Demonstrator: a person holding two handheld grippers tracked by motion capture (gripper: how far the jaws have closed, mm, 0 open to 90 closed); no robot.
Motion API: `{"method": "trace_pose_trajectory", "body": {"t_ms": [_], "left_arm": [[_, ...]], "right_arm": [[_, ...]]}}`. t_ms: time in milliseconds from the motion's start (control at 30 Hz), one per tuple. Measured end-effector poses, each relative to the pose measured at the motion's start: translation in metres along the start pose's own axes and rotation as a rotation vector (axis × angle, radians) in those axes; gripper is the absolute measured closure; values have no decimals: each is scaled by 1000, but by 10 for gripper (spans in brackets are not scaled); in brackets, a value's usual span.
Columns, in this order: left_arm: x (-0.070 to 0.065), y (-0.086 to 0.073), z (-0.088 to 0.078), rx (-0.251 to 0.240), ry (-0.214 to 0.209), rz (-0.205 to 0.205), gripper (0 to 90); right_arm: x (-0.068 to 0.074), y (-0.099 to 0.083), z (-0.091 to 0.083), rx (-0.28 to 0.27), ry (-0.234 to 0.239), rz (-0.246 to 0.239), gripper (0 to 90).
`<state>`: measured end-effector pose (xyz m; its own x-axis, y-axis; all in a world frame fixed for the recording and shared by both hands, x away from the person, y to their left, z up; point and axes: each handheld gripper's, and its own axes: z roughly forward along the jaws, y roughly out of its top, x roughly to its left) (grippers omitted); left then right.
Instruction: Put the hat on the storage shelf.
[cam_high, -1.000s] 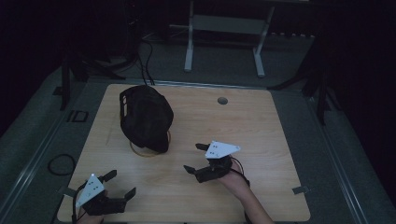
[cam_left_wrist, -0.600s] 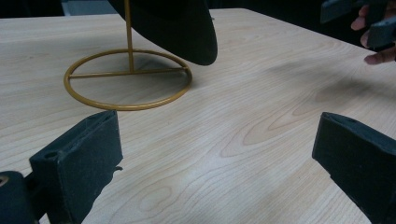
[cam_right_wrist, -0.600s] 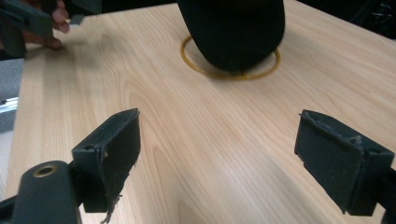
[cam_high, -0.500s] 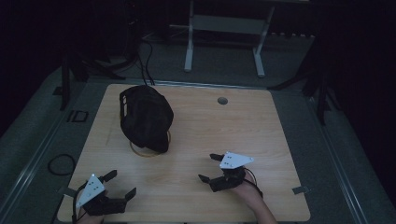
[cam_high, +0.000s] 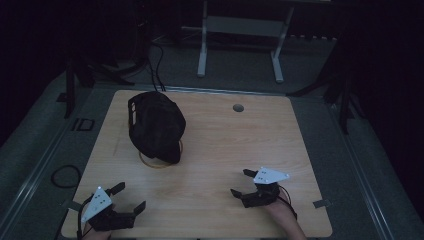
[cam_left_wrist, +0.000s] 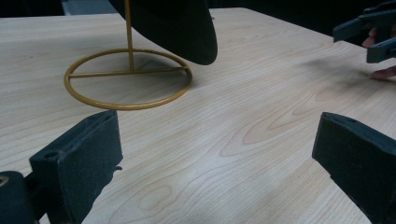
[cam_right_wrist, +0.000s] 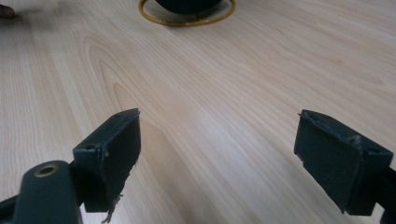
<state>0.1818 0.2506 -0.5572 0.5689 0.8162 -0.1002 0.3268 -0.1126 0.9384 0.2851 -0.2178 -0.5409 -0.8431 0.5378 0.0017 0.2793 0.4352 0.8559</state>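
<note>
A black hat (cam_high: 155, 125) hangs on a gold wire stand whose ring base (cam_high: 161, 161) rests on the left half of the wooden table (cam_high: 225, 135). My left gripper (cam_high: 131, 196) sits open at the near left corner, well short of the stand. In the left gripper view the ring base (cam_left_wrist: 128, 79) and the hat's brim (cam_left_wrist: 173, 23) lie ahead, and nothing is between the wide jaws of the left gripper (cam_left_wrist: 215, 140). My right gripper (cam_high: 240, 182) is open near the front edge, right of centre. The right gripper (cam_right_wrist: 217, 135) is empty, and the ring base (cam_right_wrist: 187, 16) lies far ahead.
A round cable hole (cam_high: 238, 107) sits in the table's far right part. White frame legs (cam_high: 202, 45) stand on the floor beyond the table. A dark cable loop (cam_high: 65, 175) lies on the floor at the left. Bare wood separates the two grippers.
My right gripper has drawn back toward the near edge and to the right, away from the hat. The left gripper and the hat have stayed put.
</note>
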Motion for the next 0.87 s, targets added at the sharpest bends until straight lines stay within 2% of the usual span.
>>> {"method": "trace_pose_trajectory", "body": {"t_ms": [600,767,867], "left_arm": [[0,0,0,3,1,3,20],[0,-1,0,5,0,5,20],[0,-1,1,5,0,6,20]], "right_arm": [[-18,-31,-43,-16,-87,46,151],[-25,-35,-47,-30,-105,80,151],[-25,-35,-47,-34,-107,78,150]]}}
